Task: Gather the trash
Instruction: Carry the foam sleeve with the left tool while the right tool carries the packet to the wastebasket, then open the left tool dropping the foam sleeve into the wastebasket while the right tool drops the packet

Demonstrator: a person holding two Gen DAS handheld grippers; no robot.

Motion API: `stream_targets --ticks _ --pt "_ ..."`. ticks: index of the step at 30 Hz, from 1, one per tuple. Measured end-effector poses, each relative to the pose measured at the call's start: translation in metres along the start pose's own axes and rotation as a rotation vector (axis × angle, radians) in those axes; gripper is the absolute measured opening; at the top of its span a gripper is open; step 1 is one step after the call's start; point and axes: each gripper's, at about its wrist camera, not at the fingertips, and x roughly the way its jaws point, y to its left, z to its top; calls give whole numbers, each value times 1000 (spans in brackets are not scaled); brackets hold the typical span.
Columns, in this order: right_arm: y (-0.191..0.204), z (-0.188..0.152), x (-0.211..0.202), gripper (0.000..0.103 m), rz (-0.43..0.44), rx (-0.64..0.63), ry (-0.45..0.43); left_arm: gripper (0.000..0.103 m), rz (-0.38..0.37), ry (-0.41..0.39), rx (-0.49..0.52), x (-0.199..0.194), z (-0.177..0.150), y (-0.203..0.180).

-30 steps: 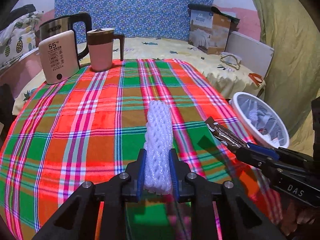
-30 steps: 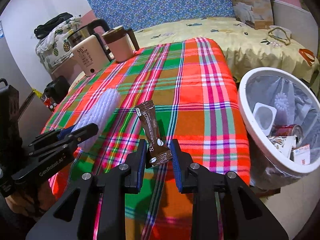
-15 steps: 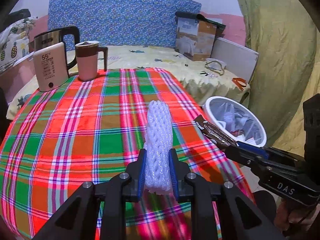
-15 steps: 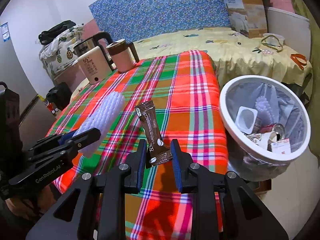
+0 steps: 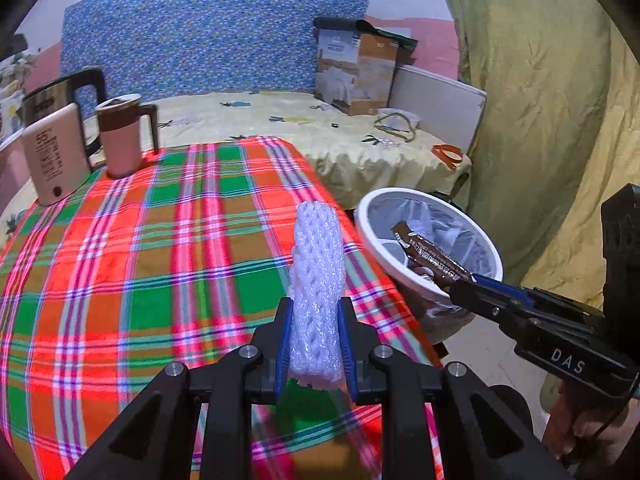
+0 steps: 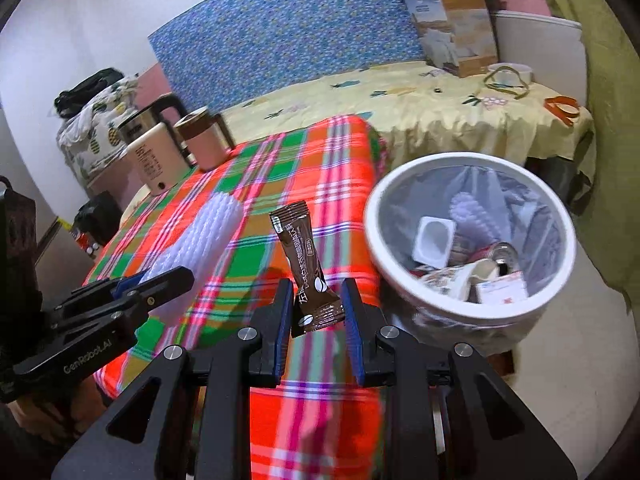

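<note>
My left gripper is shut on a white foam net sleeve and holds it above the plaid tablecloth. The sleeve also shows in the right wrist view. My right gripper is shut on a brown coffee sachet, upright between the jaws, above the table's right edge. In the left wrist view the sachet hangs over the white trash bin. The bin stands on the floor right of the table and holds a can, a cup and papers.
A kettle and a pink mug stand at the table's far left corner. A bed with a yellow sheet lies behind, with a cardboard box on it. A green curtain hangs at the right.
Both grippers have moved right and back with their loads. The bin has come closer, and the sachet now sits over its rim in the left wrist view.
</note>
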Motion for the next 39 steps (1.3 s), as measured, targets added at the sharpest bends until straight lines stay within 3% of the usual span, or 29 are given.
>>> stream_targets --ticks 16,39 --pt "-52 3 -9 27 -96 91 -28 22 -91 20 79 40 21 -50" --pt "-96 17 19 27 -173 145 14 23 -166 93 137 122 57 -94"
